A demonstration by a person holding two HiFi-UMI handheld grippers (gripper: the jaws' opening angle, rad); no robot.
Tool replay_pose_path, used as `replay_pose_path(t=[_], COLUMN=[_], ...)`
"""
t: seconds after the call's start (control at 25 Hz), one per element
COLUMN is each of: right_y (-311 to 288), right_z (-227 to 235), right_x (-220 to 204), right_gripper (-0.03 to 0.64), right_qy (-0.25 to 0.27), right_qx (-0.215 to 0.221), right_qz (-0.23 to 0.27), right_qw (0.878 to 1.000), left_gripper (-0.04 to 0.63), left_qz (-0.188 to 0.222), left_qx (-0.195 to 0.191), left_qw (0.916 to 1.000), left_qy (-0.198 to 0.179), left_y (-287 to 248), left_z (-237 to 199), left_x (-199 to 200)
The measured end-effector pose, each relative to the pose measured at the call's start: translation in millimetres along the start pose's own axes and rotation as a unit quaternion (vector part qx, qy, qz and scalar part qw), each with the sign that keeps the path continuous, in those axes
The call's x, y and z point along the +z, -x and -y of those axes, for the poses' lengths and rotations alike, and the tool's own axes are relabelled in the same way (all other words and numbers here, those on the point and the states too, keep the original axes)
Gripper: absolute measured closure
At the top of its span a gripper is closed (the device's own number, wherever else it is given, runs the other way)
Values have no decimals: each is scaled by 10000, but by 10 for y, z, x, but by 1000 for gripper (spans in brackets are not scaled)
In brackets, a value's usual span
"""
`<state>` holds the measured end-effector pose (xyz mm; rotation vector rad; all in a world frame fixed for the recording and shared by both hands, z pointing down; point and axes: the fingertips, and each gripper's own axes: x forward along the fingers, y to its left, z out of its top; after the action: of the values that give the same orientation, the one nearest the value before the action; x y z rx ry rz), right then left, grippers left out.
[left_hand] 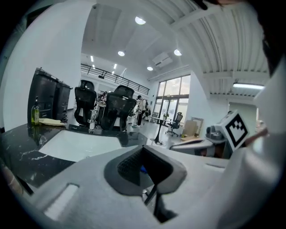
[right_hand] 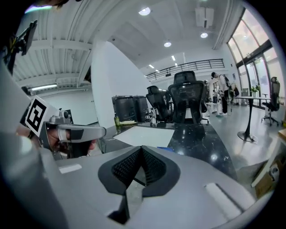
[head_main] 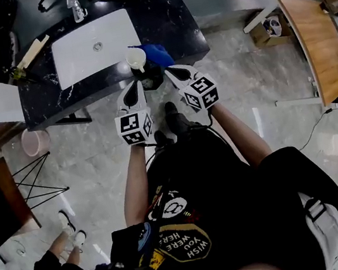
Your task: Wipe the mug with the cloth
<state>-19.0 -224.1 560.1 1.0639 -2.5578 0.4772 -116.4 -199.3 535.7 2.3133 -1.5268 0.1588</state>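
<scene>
The left gripper and the right gripper hover with jaws together and empty, probably before reaching. Just beyond them, at the edge of the tabletop, the mug stands beside the blue cloth.

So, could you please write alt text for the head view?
Seen from above, a person points a white left gripper and right gripper toward a white-rimmed mug and crumpled blue cloth at a black marble counter's edge.
</scene>
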Motion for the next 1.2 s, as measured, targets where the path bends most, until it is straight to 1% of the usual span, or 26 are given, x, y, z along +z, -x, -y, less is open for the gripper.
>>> replay_pose_path(t=[0.08,0.16,0.28,0.4,0.48,0.64,0.76,0.8,0.84,0.88,0.96,1.0,1.12,1.2], right_y=[-208,-423,-735,-1000,-1107,-1280,-1383,-1422,-1465,-1508,-1560,-1559,-1543,-1565], right_z=[138,287,518,748,861,959,920,924,942,960,926,889,897,951], right_x=[-27,-59,-184,-332,-399,-463,-601,-676,-744,-789,-809,-808,-692,-504], right_gripper=[614,614,614,603,575,481,360,312,288,289,429,480,494,494], right_qy=[290,467,648,719,649,548,488,528,648,863,1320,1408,1287,1362], right_qx=[124,202,259,362,455,642,760,721,623,488,327,316,210,30], right_qz=[-60,-128,-358,-643,-786,-992,-1312,-1473,-1627,-1735,-1773,-1760,-1596,-1415], right_qw=[9995,9986,9969,9947,9937,9915,9872,9851,9826,9798,9747,9737,9785,9805], left_gripper=[591,591,591,591,591,592,591,591,591,592,591,591,591,591], left_qz=[-71,-133,-284,-406,-432,-382,-408,-449,-496,-540,-594,-603,-609,-631], left_qx=[18,131,442,719,859,1030,1049,1031,1004,974,914,872,719,649], left_qw=[9999,9998,9985,9960,9945,9926,9922,9921,9922,9923,9926,9929,9938,9938], left_qy=[-117,-27,166,350,424,509,543,548,546,539,534,543,584,652], left_y=[-175,-335,-550,-729,-802,-924,-978,-1002,-1028,-1049,-1046,-1035,-1067,-1098], left_z=[-93,-237,-480,-668,-745,-878,-944,-961,-977,-994,-1019,-1020,-1010,-1011], left_x=[-119,-206,-341,-426,-435,-367,-363,-382,-402,-416,-425,-423,-401,-406])
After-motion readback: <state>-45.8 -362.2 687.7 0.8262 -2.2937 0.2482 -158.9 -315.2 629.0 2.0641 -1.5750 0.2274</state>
